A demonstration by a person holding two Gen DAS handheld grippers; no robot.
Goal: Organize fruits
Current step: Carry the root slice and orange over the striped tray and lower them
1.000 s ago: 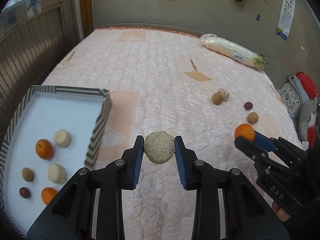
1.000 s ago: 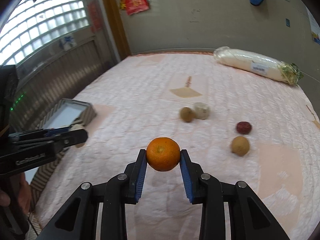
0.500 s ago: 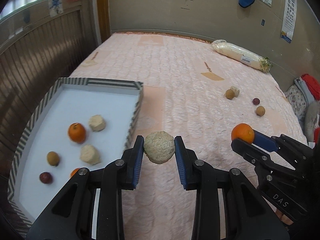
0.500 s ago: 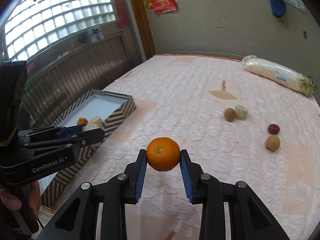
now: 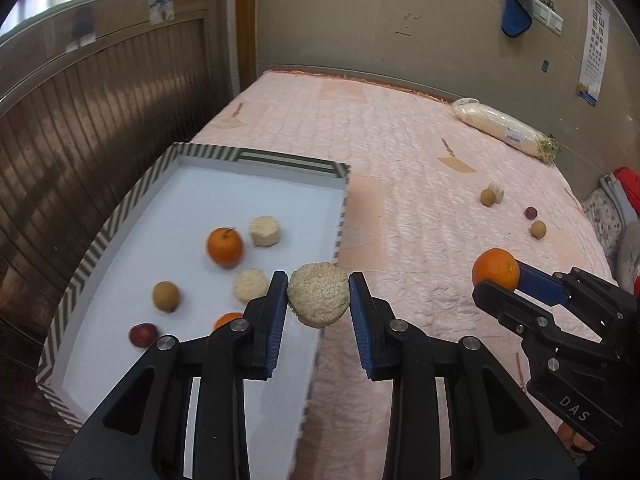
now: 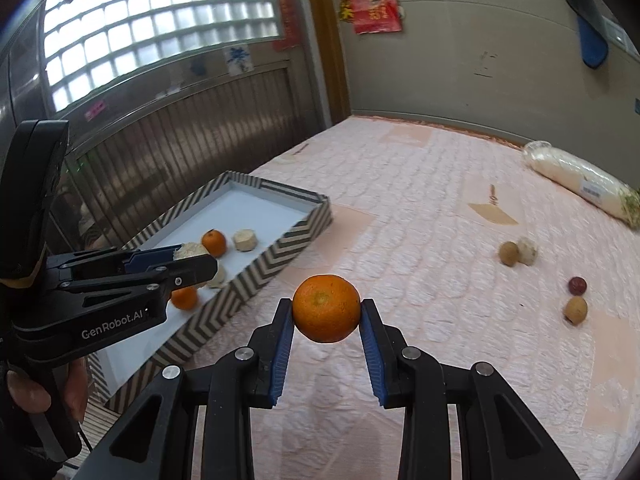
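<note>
My left gripper [image 5: 319, 300] is shut on a pale beige rough round fruit [image 5: 319, 299], held over the right rim of the striped tray [image 5: 256, 157]. In the right wrist view that gripper [image 6: 192, 256] hangs above the tray [image 6: 280, 254]. My right gripper [image 6: 326, 309] is shut on an orange [image 6: 326, 308] above the pink quilt, to the right of the tray; it also shows as the right gripper [image 5: 496, 276] in the left wrist view. The tray's white floor holds several fruits, among them an orange [image 5: 224, 246] and a beige piece [image 5: 264, 231].
On the pink quilted bed [image 5: 420, 184] lie a brown fruit [image 5: 487, 197] with a beige piece beside it, a dark red fruit [image 5: 531, 212] and another brown fruit [image 5: 538, 229]. A wrapped cabbage [image 5: 504, 131] lies near the far wall. A wooden panelled wall runs along the left.
Both grippers have swung left toward the tray with their fruits still held. The tray now fills more of both views, and the left gripper's fruit has come over its right rim.
</note>
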